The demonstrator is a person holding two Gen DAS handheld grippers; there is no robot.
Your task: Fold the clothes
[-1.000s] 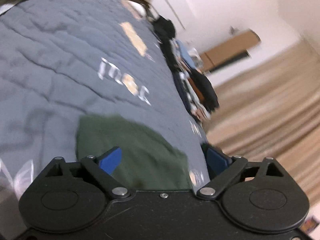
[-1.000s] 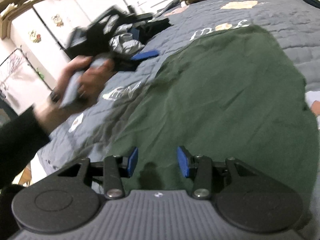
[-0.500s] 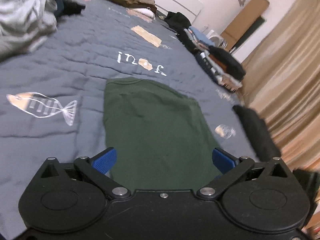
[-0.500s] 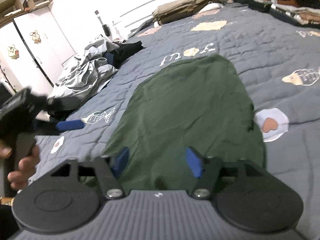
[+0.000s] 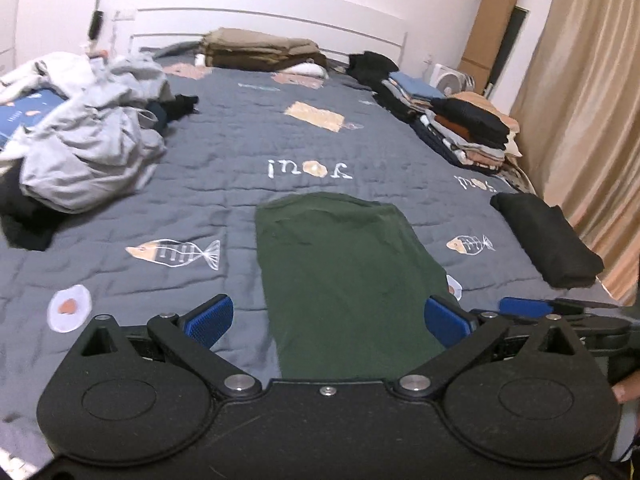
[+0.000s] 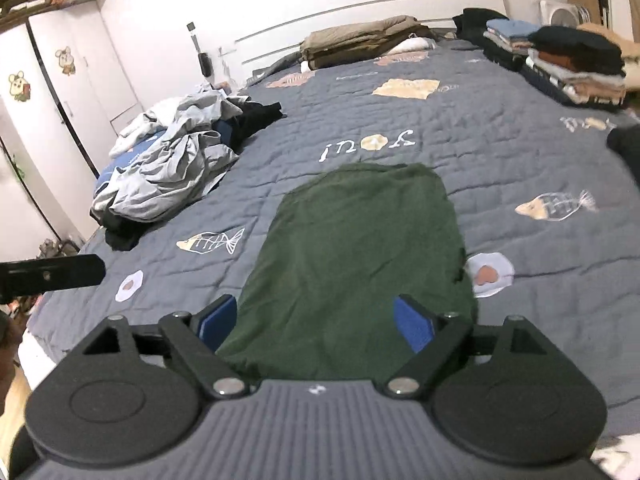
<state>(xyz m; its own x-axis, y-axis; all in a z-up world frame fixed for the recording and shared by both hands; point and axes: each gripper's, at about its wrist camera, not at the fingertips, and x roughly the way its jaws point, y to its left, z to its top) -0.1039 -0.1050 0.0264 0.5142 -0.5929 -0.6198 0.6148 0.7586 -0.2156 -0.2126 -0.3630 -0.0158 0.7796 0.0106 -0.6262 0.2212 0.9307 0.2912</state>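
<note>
Covering the whole scene, grey quilt (image 5: 240,152) with green shirt (image 5: 344,276) lying flat mid-bed, folded lengthwise. Rumpled pile (image 5: 84,140) far left, folded stacks (image 5: 464,128) far right, black folded piece (image 5: 548,240) nearer. Left gripper (image 5: 328,320) jaws spread wide, empty; right gripper (image 6: 316,320) jaws opening, nothing pinched, both above shirt's near end.

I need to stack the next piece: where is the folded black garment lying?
In the left wrist view, the folded black garment lies at the bed's right edge by the curtain, right of the green shirt.
</note>
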